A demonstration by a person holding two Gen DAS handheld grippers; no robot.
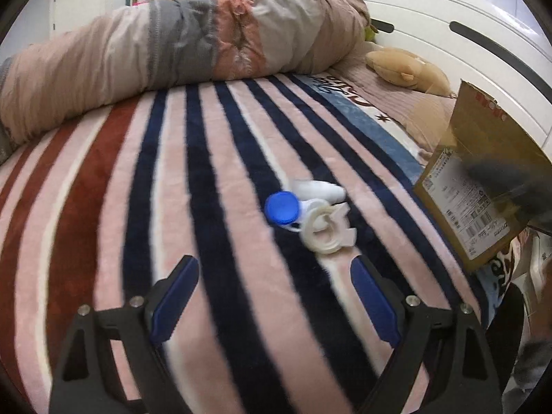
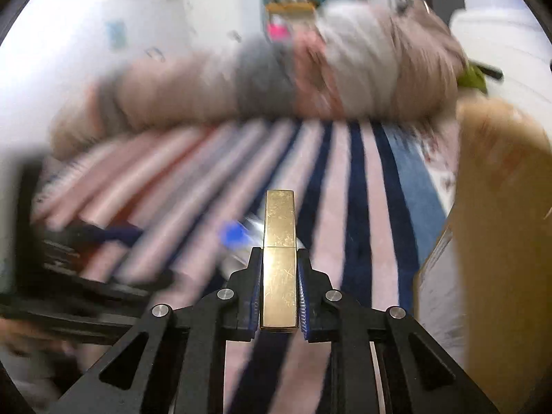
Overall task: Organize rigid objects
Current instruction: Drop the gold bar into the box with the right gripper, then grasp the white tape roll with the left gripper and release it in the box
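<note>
My right gripper (image 2: 278,258) is shut on a gold rectangular bar (image 2: 278,241), held upright above the striped blanket; this view is blurred by motion. My left gripper (image 1: 274,272) is open and empty, low over the blanket. Just ahead of it lie a blue round lid (image 1: 281,207), a white ring-shaped plastic piece (image 1: 326,229) and a small white bottle (image 1: 319,188). The blue lid also shows as a blur in the right wrist view (image 2: 233,234). A cardboard box (image 1: 483,186) stands at the right of the bed; it also fills the right edge of the right wrist view (image 2: 500,241).
A rolled quilt (image 1: 172,48) lies across the far side of the bed. A tan plush toy (image 1: 407,67) rests near the white headboard (image 1: 448,17). The left gripper shows as a dark blur at the left of the right wrist view (image 2: 69,258).
</note>
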